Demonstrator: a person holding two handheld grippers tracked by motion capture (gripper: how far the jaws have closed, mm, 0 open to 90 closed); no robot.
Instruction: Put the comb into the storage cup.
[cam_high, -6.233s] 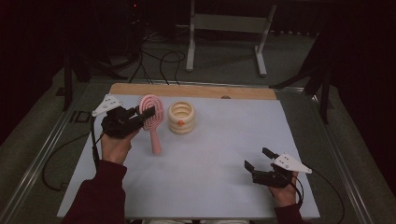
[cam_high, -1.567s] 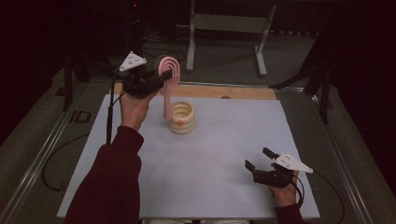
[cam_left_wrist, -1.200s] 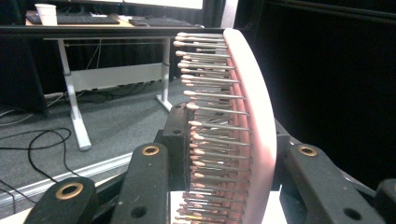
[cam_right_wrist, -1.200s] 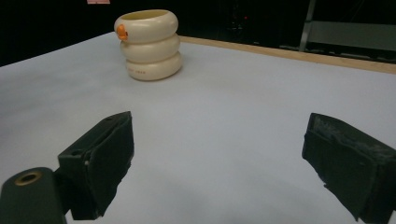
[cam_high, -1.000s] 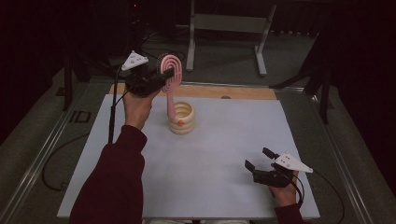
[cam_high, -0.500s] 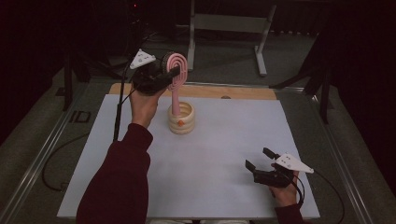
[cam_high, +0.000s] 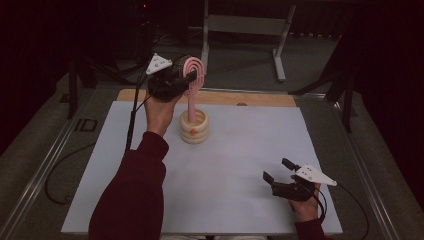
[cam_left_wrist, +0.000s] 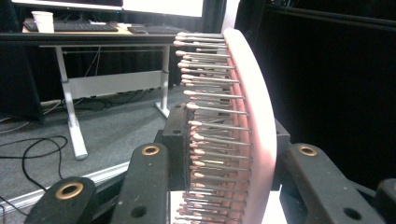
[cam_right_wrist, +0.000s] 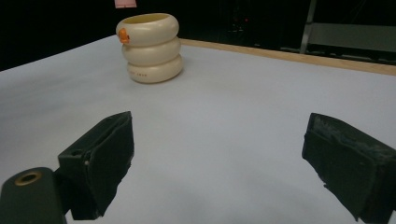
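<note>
My left gripper (cam_high: 187, 78) is shut on the head of a pink hairbrush (cam_high: 193, 70), held upright above a cream ribbed cup (cam_high: 193, 127) at the back of the white mat. The brush handle (cam_high: 192, 109) points straight down at the cup's mouth. In the left gripper view the bristled brush head (cam_left_wrist: 233, 130) stands clamped between my two black jaws. From the right gripper view the cup (cam_right_wrist: 150, 47) stands far off with the handle's tip (cam_right_wrist: 125, 3) just above its rim. My right gripper (cam_high: 280, 171) rests open near the mat's front right, nothing between its fingers.
The white mat (cam_high: 240, 150) lies on a table with a wooden strip (cam_high: 260, 98) along the back. A metal stand (cam_high: 245, 25) and cables are on the floor behind. A desk with a keyboard (cam_left_wrist: 70, 27) is seen far off.
My left gripper lifted the brush off the mat, turned it upright and carried it rightward until it hangs over the cup. The right gripper stayed still.
</note>
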